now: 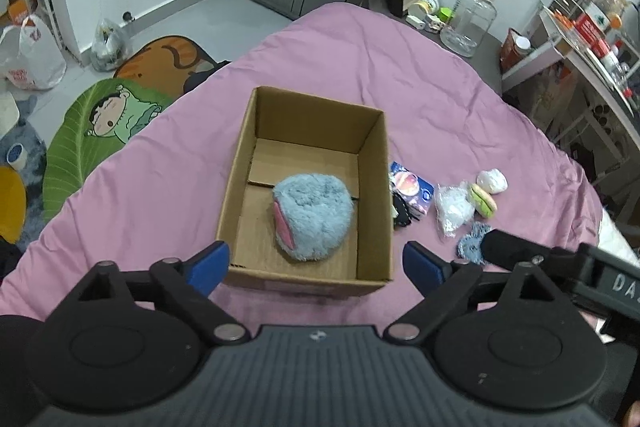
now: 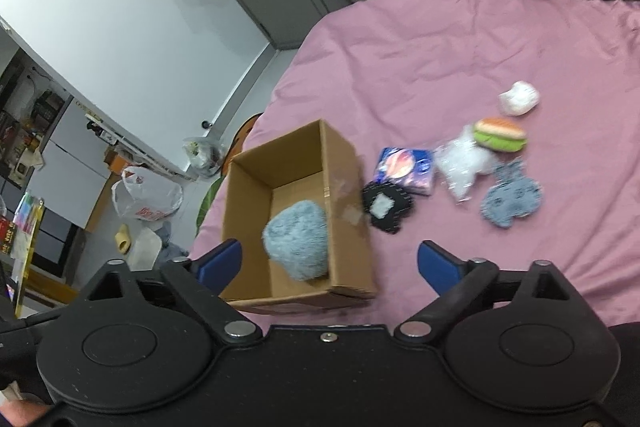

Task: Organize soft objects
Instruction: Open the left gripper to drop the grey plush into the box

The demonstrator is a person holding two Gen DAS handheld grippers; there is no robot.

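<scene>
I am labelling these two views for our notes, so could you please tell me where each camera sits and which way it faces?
Left wrist: sits on the left gripper, looking down at the open brown cardboard box; its open blue-padded fingers and the right gripper's black body show.
Right wrist: sits on the right gripper, looking down from the box's right; its open fingers show.
Shared: the box, the fluffy blue plush toy inside, the pink bedsheet.

The far half of the cardboard box (image 1: 372, 187) stands open above the blue plush (image 1: 314, 219), the bed (image 1: 160, 179) left of it lies bare, while small soft items (image 2: 460, 167) crowd its right side.
</scene>
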